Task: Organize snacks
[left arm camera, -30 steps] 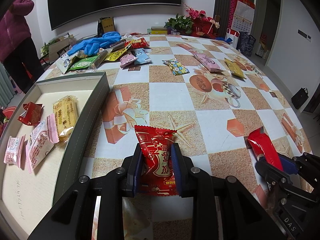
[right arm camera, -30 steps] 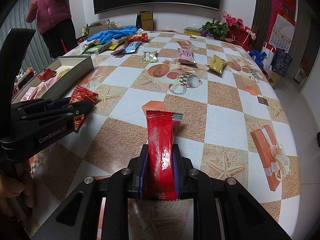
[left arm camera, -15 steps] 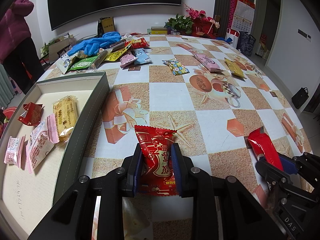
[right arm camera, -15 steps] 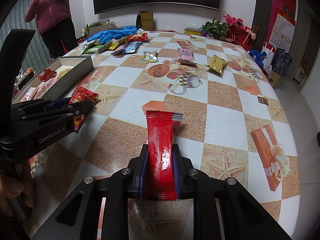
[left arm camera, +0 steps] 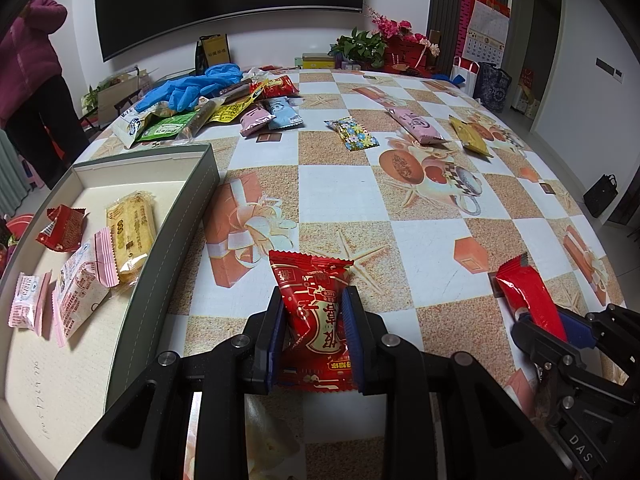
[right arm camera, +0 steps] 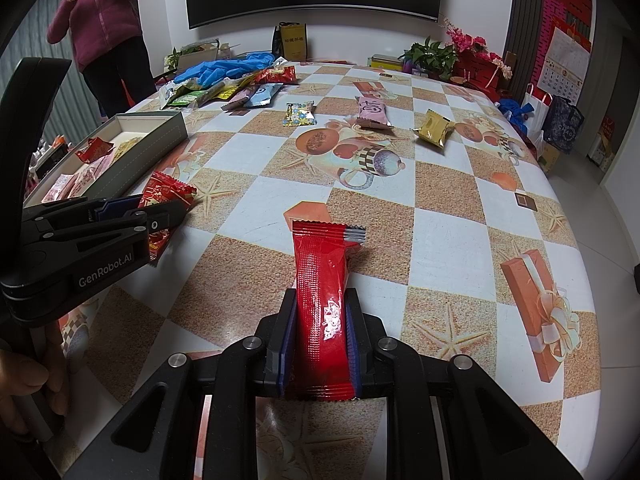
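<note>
My left gripper (left arm camera: 314, 300) is shut on a red patterned snack packet (left arm camera: 316, 312), held just above the checked tablecloth. To its left lies the grey-walled box (left arm camera: 176, 248) with several snacks inside, among them a yellow packet (left arm camera: 131, 228) and a pink one (left arm camera: 80, 284). My right gripper (right arm camera: 322, 304) is shut on a long plain red snack bar (right arm camera: 320, 300). In the left wrist view that gripper (left arm camera: 538, 318) and bar (left arm camera: 528, 296) show at the lower right. The right wrist view shows the left gripper (right arm camera: 182, 206) with its packet (right arm camera: 164, 200) at the left.
Loose snacks lie farther back: a floral packet (left arm camera: 352, 133), a pink one (left arm camera: 418, 126), a gold one (left arm camera: 468, 140), plus a heap under blue gloves (left arm camera: 192, 88). A person in a magenta jacket (right arm camera: 100, 20) stands beyond the table's far left corner. Plants and gift bags line the back edge.
</note>
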The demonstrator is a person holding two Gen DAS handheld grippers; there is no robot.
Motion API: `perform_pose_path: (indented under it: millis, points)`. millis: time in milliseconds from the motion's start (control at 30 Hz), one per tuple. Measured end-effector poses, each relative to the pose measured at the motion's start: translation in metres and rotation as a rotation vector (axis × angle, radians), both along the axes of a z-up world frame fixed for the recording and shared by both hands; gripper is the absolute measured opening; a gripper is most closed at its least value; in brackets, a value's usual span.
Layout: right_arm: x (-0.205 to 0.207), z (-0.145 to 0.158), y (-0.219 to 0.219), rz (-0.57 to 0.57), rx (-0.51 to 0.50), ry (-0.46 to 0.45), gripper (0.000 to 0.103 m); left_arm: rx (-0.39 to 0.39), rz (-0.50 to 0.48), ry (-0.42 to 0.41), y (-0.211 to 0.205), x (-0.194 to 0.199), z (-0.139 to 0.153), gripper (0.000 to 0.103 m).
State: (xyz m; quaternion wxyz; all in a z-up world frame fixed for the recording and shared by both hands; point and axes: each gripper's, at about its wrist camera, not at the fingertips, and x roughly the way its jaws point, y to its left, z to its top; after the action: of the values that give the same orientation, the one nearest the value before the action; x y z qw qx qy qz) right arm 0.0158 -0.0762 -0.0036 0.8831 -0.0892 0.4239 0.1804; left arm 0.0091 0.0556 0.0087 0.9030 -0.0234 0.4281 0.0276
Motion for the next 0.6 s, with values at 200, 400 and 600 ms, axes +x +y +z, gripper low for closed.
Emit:
perform_pose_path:
  millis: [200,400,600]
  points:
    - [0.0,0.0,0.0,0.0,-0.001,-0.001,0.022,0.003,0.0,0.0,0.0,0.0,0.0,0.03]
    - [0.0,0.0,0.0,0.0,0.0,0.0,0.022,0.019,-0.004,0.001,-0.001,-0.001,0.001,0.03]
    - [0.0,0.001,-0.001,0.006,0.015,0.007,0.022,-0.016,-0.014,0.009,0.004,-0.014,0.002,0.027]
